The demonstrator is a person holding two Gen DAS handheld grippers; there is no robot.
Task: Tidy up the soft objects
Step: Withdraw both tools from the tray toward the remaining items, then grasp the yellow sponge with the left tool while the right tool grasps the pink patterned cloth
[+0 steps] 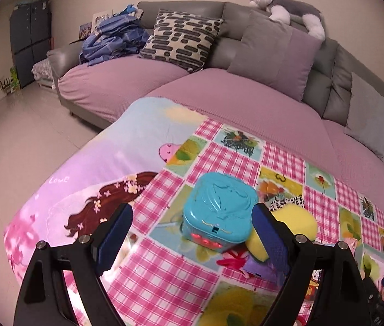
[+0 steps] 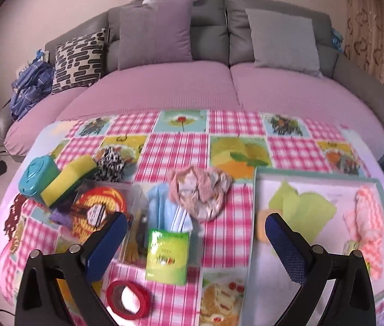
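Observation:
Both grippers hover over a table with a pink checked cloth [image 2: 178,146]. My left gripper [image 1: 192,235] is open above a teal plastic box [image 1: 219,209]; a yellow sponge [image 1: 292,225] lies by its right finger, with a black-and-white scrunchie [image 1: 287,201] behind. My right gripper [image 2: 197,244] is open and empty over a green packet [image 2: 167,255] and a light blue cloth [image 2: 162,206]. A crumpled pink cloth [image 2: 200,190] lies just beyond. To the right, a shallow tray [image 2: 314,176] holds a green cloth [image 2: 300,203], a pink towel [image 2: 368,217] and an orange sponge [image 2: 261,225].
A red tape roll [image 2: 128,298] and a clear bag with an orange printed item [image 2: 99,203] lie near the right gripper's left finger. Behind the table stands a pink-covered sofa [image 2: 192,87] with cushions, a husky plush [image 1: 284,5] and blue laundry [image 1: 110,40].

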